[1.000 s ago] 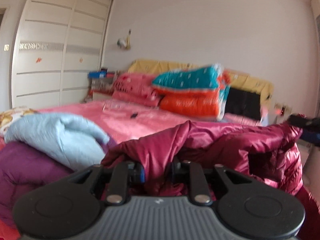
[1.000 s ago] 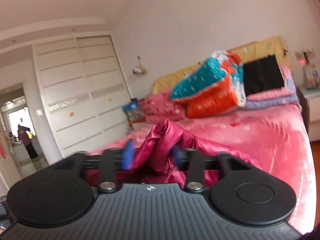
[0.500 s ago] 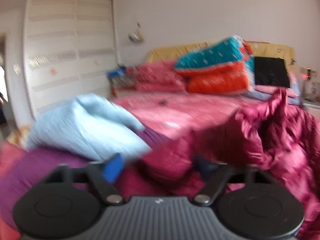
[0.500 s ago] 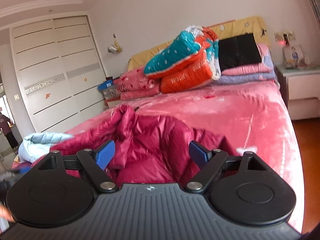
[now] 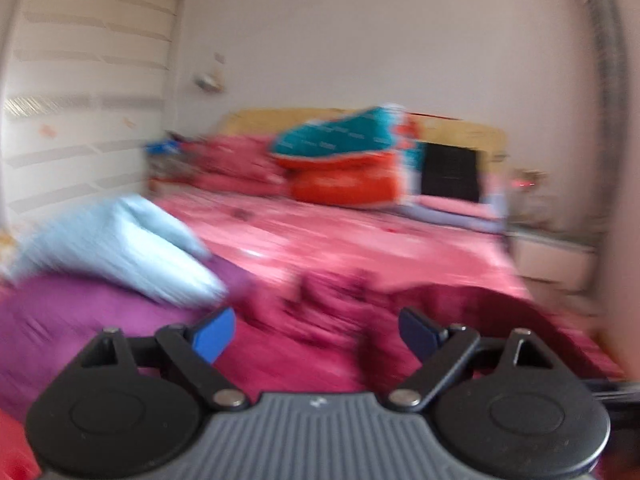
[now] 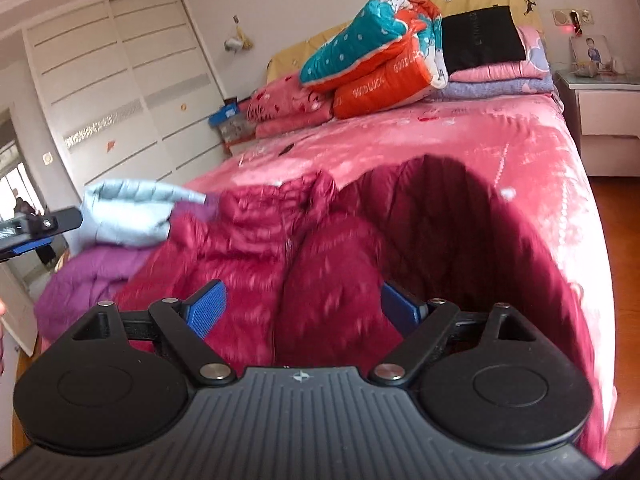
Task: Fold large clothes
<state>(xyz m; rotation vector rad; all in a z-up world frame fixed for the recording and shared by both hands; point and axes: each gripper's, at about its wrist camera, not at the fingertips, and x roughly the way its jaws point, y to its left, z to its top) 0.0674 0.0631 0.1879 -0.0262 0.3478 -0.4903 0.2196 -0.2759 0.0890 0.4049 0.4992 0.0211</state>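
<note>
Maroon down jacket [image 6: 280, 240] lay spread on near end of pink bed [image 6: 460, 136], front up, zip running toward headboard, collar at far end; looked light, puffy, slippery, best pinched at hem corners or shoulders; right gripper [image 6: 302, 310] stood wide, nothing pinched; left gripper [image 5: 316, 334] likewise wide, empty; light-blue garment [image 6: 128, 212] on purple coat [image 6: 88, 276] just beside.

The dark red jacket [image 6: 320, 248] is quilted cloth with a slight sheen. The pink bedspread [image 6: 520, 140] looks plush and softly glossy. The right hand-held gripper [image 6: 304, 308] has matt black plastic links, a ribbed grey body, bright metal pins and textured blue pads [image 6: 208, 308]. The floor [image 6: 616, 216] is polished wood.
</note>
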